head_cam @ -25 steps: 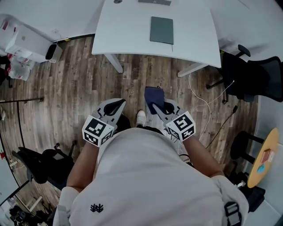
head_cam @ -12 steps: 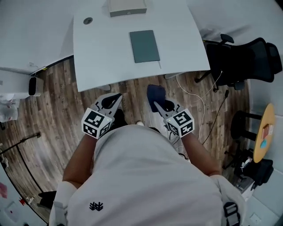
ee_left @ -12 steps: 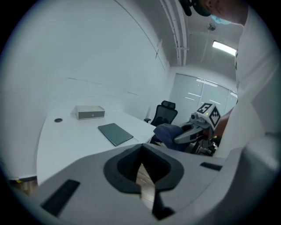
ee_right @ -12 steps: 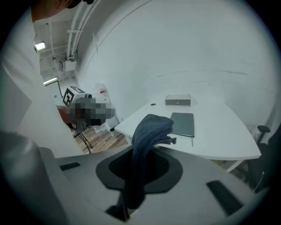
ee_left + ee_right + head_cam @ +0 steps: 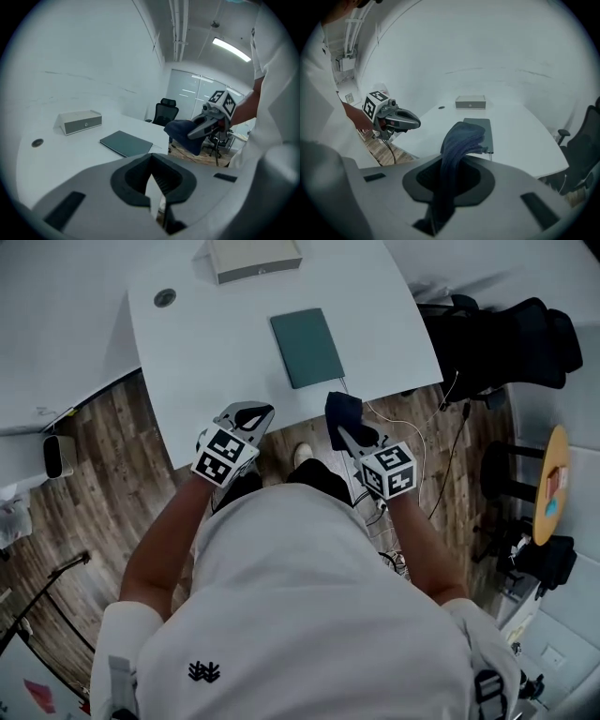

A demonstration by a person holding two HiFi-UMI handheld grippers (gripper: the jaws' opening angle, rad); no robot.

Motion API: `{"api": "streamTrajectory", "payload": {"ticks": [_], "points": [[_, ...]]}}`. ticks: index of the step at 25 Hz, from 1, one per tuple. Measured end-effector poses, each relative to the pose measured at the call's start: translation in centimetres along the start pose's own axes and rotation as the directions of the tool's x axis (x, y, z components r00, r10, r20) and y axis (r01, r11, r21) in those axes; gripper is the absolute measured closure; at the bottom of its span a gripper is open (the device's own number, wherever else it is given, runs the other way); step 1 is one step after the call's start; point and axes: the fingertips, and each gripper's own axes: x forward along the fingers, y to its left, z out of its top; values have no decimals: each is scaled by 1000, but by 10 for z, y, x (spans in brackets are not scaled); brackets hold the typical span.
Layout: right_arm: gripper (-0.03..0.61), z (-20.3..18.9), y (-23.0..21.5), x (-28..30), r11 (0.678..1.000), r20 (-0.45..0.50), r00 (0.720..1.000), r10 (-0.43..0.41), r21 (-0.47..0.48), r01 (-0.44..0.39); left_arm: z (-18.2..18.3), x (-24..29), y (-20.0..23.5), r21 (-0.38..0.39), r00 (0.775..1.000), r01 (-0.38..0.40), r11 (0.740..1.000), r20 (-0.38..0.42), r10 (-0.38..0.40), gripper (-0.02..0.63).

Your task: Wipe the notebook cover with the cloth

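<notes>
Dark blue cloth (image 5: 343, 413) hangs bunched from the right gripper (image 5: 345, 434), just off the near edge of the white table (image 5: 206, 352). The right gripper view shows what the head view cannot: the fabric runs down between the jaws, which are clamped on it. The left gripper (image 5: 255, 415) sits at the same table edge, to the left. Its own view shows the jaws drawn together with nothing between them.

The green notebook (image 5: 307, 347) lies closed and flat on the table, just beyond the cloth and apart from it. Farther off stand a pale box (image 5: 253, 257) and, left of it, a round grommet (image 5: 165, 297).

Only the head view shows the wood-plank floor (image 5: 103, 456), a black chair (image 5: 506, 329) at the table's right end, and a yellow round top (image 5: 548, 486) at the far right. The left gripper view alone shows a ceiling light strip (image 5: 230, 49) and a glass partition (image 5: 192, 91) behind the raised cloth. The right gripper view sets the left gripper against a plain white wall (image 5: 487, 56).
</notes>
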Motion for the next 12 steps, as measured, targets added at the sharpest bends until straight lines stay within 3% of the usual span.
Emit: {"api": "streamTrajectory", "payload": {"ticks": [12], "points": [[535, 28, -23, 69, 997, -75, 997, 21, -69, -27, -12, 81, 18, 85, 992, 81, 993, -103, -72, 607]]}}
